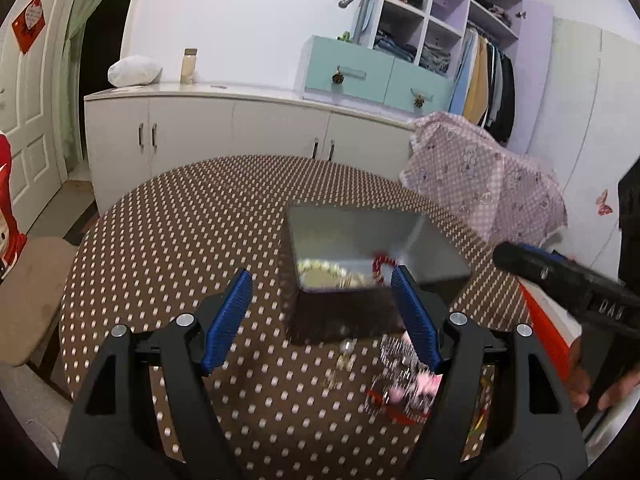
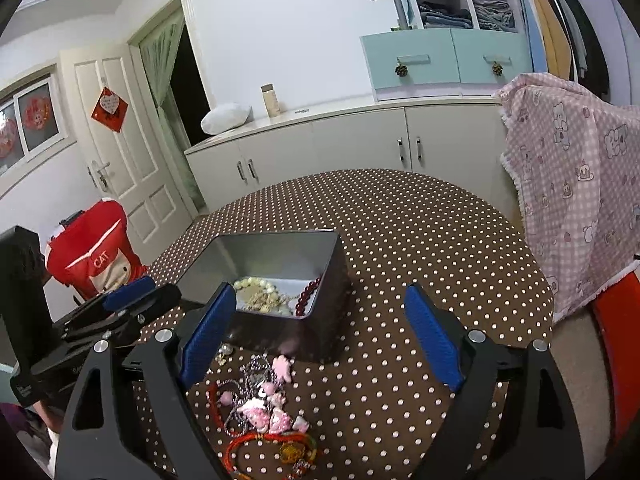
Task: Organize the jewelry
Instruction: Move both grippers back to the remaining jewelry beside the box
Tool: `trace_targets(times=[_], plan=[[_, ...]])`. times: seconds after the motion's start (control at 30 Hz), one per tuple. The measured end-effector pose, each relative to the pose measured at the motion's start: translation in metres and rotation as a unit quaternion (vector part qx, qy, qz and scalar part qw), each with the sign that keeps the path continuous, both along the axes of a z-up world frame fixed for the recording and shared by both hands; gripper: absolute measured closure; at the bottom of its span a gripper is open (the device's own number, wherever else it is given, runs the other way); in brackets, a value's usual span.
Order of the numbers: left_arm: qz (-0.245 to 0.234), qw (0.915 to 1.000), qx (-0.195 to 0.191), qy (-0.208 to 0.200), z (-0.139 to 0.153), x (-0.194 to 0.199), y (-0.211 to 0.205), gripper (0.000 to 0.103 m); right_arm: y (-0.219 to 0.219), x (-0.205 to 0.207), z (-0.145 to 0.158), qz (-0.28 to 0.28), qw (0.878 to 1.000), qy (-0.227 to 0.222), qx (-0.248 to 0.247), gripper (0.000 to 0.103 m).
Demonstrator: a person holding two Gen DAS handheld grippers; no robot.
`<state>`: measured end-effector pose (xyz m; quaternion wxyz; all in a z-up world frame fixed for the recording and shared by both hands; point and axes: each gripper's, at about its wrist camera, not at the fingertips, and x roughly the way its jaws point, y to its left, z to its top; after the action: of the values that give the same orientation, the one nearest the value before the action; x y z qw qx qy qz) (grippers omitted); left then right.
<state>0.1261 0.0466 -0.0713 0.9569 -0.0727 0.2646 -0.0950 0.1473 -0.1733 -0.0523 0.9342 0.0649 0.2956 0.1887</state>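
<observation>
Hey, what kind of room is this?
Probably a bedroom: an open wardrobe with hanging clothes, cubbies of folded clothes, and a low cabinet behind a polka-dot table.

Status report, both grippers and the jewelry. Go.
Left gripper open, empty; right gripper open, empty. Metal tin holds pearl bracelet and red beads. Pink charm chain and red cord bracelet loose on table. Nothing blocking.
</observation>
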Motion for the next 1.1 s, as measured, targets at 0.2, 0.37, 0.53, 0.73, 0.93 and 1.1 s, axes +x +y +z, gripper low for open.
trace_targets(times=[0.2, 0.37, 0.53, 0.73, 0.93, 1.1], plan=[[-0.008, 0.9998, -0.004, 0.018, -0.017, -0.011, 0.004, 0.032, 0.01, -0.012, -0.006, 0.019, 1.0, 0.004, -0.006, 0.02], [-0.019, 0.9997, 0.008, 0.011, -0.022, -0.021, -0.004, 0.032, 0.016, -0.013, -0.015, 0.028, 0.999, 0.018, -0.006, 0.02], [-0.032, 0.9988, 0.032, 0.017, -0.029, -0.028, -0.016, 0.042, 0.023, -0.017, -0.024, 0.039, 0.999, 0.032, -0.011, 0.02], [-0.032, 0.9979, 0.026, 0.051, -0.041, -0.017, -0.017, 0.061, 0.027, -0.02, -0.031, 0.043, 0.998, 0.045, -0.016, 0.02], [-0.044, 0.9957, 0.021, 0.079, -0.045, -0.008, -0.018, 0.075, 0.03, -0.018, -0.035, 0.048, 0.997, 0.053, -0.013, 0.021], [-0.042, 0.9938, 0.043, 0.093, -0.047, -0.004, -0.025, 0.084, 0.039, -0.016, -0.036, 0.058, 0.997, 0.057, -0.014, 0.021]])
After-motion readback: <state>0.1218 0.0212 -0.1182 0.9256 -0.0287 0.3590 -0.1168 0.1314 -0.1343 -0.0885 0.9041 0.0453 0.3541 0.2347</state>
